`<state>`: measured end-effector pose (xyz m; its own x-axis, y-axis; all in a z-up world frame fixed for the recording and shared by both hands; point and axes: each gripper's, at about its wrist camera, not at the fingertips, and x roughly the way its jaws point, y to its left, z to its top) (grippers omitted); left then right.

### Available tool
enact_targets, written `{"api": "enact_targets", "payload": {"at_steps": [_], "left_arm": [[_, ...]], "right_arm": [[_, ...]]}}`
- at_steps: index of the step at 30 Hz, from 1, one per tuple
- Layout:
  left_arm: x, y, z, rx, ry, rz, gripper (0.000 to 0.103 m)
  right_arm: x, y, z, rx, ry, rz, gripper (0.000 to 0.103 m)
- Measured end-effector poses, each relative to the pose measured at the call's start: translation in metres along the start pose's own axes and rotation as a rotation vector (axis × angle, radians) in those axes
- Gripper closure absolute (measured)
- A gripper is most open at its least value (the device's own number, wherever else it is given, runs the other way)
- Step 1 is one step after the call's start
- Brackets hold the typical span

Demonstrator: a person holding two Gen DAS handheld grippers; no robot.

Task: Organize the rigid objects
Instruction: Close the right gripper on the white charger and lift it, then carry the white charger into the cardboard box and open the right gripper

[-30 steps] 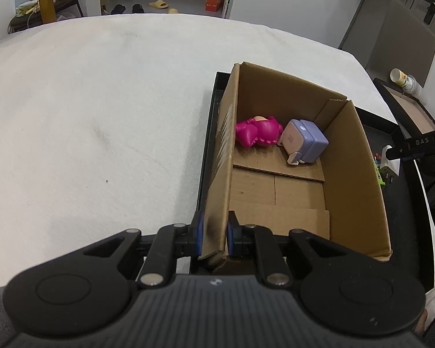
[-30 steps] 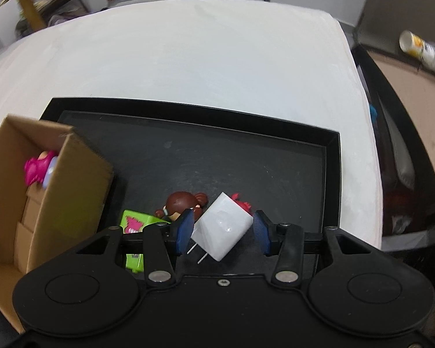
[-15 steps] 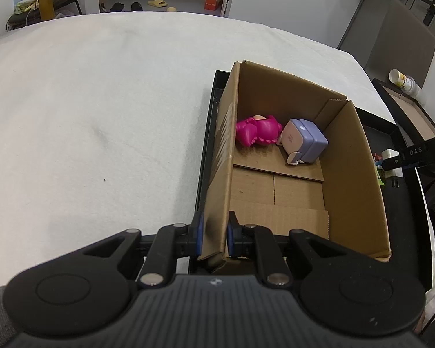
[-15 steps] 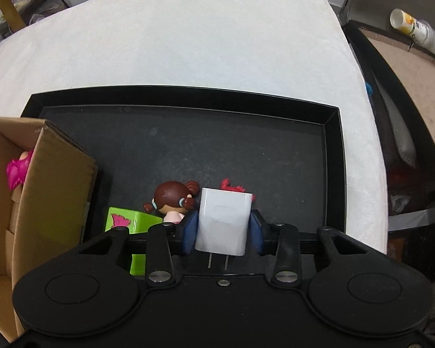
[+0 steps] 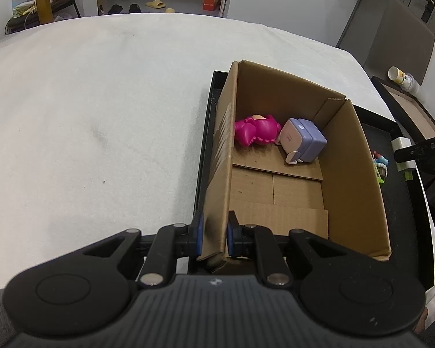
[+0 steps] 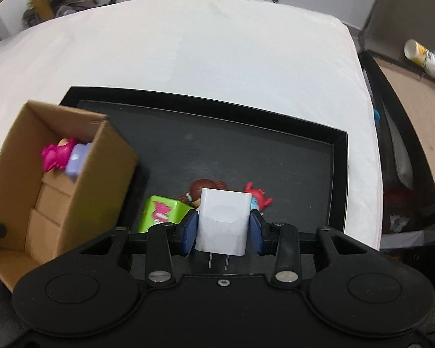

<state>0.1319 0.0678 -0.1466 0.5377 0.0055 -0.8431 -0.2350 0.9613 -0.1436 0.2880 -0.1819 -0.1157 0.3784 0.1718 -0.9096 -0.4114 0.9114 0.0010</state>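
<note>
White charger plug (image 6: 224,221), prongs pointing back toward the camera, sits clamped between the right gripper's (image 6: 224,232) blue pads above the black tray (image 6: 275,156). Below it on the tray lie a green box (image 6: 159,213), a brown-haired doll (image 6: 203,190) and a red toy (image 6: 253,192). The left gripper (image 5: 212,236) pinches the near wall of the cardboard box (image 5: 353,174), which holds a pink figure (image 5: 256,133) touching a lilac cube toy (image 5: 303,140).

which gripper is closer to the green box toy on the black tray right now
Right. The right gripper, shut on the white charger, sits just beside the green box toy. The left gripper clamps the cardboard box wall, across the box from it.
</note>
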Motion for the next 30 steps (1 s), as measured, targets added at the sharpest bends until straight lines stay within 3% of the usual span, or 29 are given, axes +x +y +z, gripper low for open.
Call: {"api": "enact_targets", "payload": {"at_steps": [12,30], "left_arm": [[0.0,-0.001,-0.001,0.013,-0.002,0.002,0.089],[-0.004,0.006,0.0,0.002,0.0,-0.035,0.089]], "right_arm": [[-0.027,0.023,0.001,-0.086,-0.011,0.013,0.065],[-0.054,0.11,0.033,-0.236,-0.065,0.032,0.065]]}}
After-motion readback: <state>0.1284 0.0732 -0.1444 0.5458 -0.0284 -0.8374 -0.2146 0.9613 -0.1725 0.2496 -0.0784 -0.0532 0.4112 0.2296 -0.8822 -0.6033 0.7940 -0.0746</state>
